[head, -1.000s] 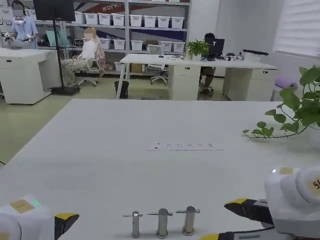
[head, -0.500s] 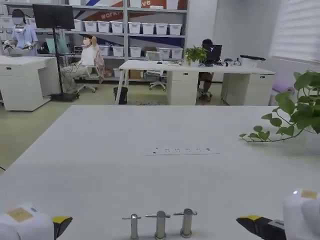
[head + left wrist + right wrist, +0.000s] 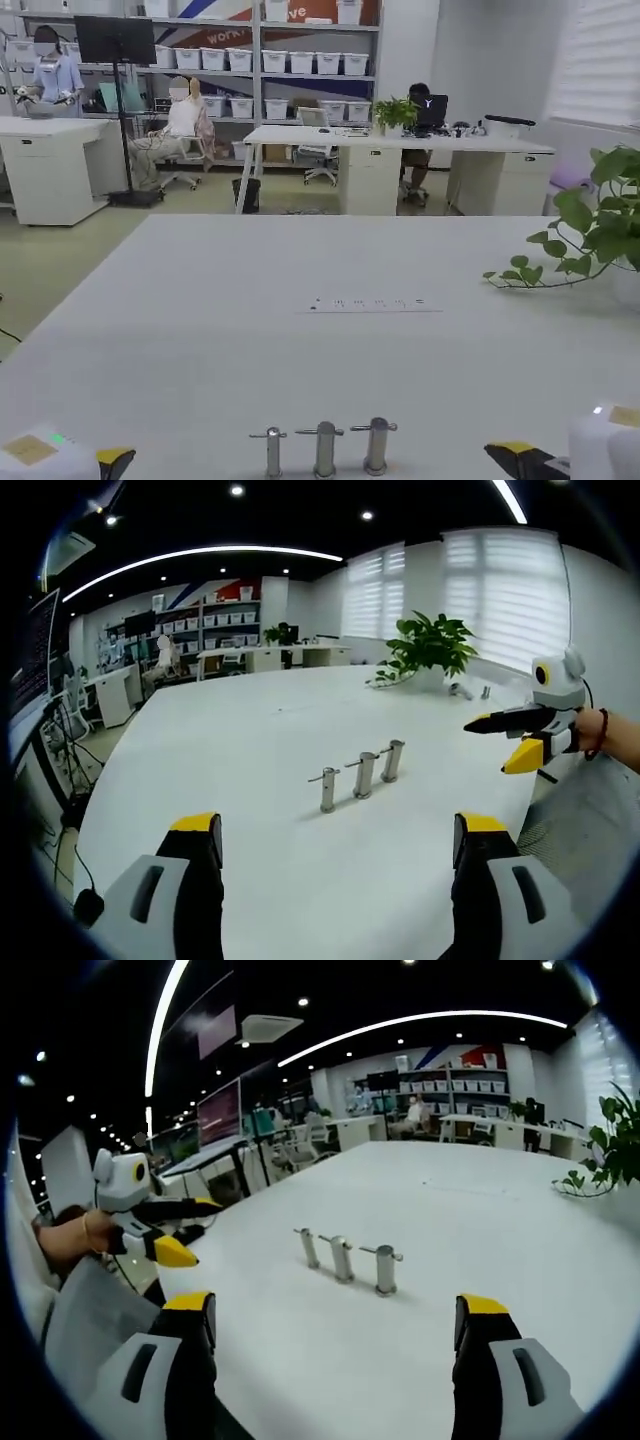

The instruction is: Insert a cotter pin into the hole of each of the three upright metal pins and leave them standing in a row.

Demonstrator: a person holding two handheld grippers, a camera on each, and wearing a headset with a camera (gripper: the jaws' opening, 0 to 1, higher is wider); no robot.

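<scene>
Evidently pins (image 3: 323, 450) upright in left-right row, cotters (image 3: 305, 431) through, between left tongs (image 3: 338, 825) and right tongs (image 3: 338, 1305); both spread, empty.

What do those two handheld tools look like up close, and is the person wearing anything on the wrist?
The left tool and right tool each have a rounded white body and two black jaws with yellow tips. In the head view, a tan sticker sits on top of the left one, beside a small green light. A thin reddish wristband circles the wrist behind the right one.
</scene>
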